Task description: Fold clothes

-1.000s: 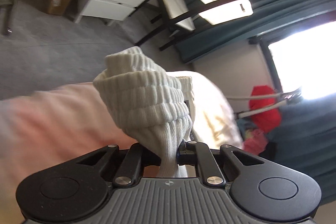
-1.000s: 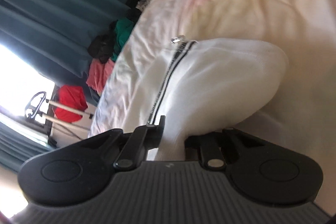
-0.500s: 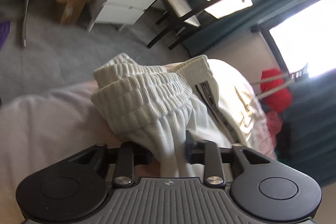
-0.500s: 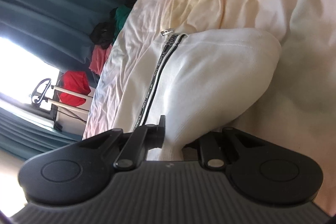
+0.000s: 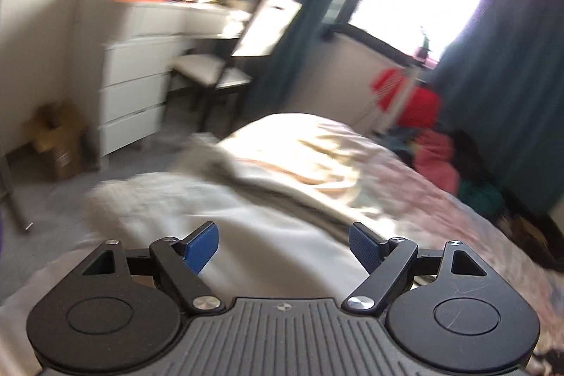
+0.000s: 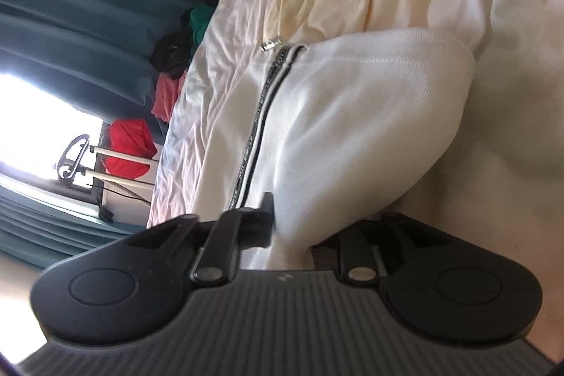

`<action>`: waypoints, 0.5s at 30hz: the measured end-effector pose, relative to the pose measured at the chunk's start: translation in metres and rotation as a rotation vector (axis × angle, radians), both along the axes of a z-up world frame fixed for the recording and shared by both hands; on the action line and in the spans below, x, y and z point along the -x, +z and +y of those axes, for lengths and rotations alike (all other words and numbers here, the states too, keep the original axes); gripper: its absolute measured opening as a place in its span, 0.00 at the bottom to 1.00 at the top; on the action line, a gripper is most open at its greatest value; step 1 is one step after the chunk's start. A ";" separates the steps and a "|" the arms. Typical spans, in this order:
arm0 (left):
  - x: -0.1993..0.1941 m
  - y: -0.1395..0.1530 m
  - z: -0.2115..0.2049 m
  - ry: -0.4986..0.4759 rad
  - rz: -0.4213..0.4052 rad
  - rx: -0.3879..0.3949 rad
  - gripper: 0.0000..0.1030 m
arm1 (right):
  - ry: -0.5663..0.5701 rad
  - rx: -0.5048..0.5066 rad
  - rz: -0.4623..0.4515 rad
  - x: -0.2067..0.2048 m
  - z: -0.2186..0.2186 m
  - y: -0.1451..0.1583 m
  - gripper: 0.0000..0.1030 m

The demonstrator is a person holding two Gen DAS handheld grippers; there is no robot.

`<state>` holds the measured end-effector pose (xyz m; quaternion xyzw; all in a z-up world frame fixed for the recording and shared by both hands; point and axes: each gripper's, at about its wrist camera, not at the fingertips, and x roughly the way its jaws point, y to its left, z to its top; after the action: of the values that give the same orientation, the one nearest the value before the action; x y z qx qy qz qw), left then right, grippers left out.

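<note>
A white garment with a black-and-white striped side tape (image 6: 352, 129) lies on the bed. My right gripper (image 6: 292, 235) is shut on a fold of it, and the cloth bulges out between the jaws. In the left wrist view the same white garment (image 5: 218, 207) lies spread on the bed just ahead, blurred. My left gripper (image 5: 283, 245) is open and empty above it, blue pads (image 5: 202, 247) wide apart.
The bed has a rumpled cream and pink cover (image 5: 317, 157). A white chest of drawers (image 5: 134, 76), a chair (image 5: 208, 76) and a cardboard box (image 5: 56, 143) stand left. Red and dark clothes (image 5: 430, 136) are piled by the teal curtains (image 6: 88, 6).
My left gripper has let go of the ribbed white cloth and opened wide, and it has swung up and level. My right gripper still holds its fold.
</note>
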<state>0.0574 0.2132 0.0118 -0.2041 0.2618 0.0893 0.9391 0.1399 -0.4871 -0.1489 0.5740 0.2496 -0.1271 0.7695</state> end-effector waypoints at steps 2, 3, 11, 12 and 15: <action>-0.021 -0.010 -0.033 -0.055 0.008 -0.008 0.81 | -0.004 -0.015 -0.005 0.002 -0.001 -0.002 0.46; -0.032 -0.017 -0.048 -0.080 0.018 0.001 0.81 | -0.007 -0.019 -0.010 0.003 -0.001 -0.002 0.47; -0.084 -0.087 -0.119 -0.211 0.097 -0.105 0.79 | -0.043 -0.050 -0.030 0.007 -0.003 -0.005 0.47; -0.084 -0.096 -0.116 -0.215 0.121 -0.102 0.78 | -0.054 -0.055 -0.035 0.007 -0.004 -0.006 0.47; -0.082 -0.113 -0.113 -0.215 0.149 -0.102 0.78 | -0.080 -0.061 -0.051 0.007 -0.009 -0.009 0.47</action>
<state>0.1395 0.1000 -0.1016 -0.1198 0.3464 0.0162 0.9303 0.1332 -0.4960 -0.1577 0.6097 0.2106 -0.1354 0.7520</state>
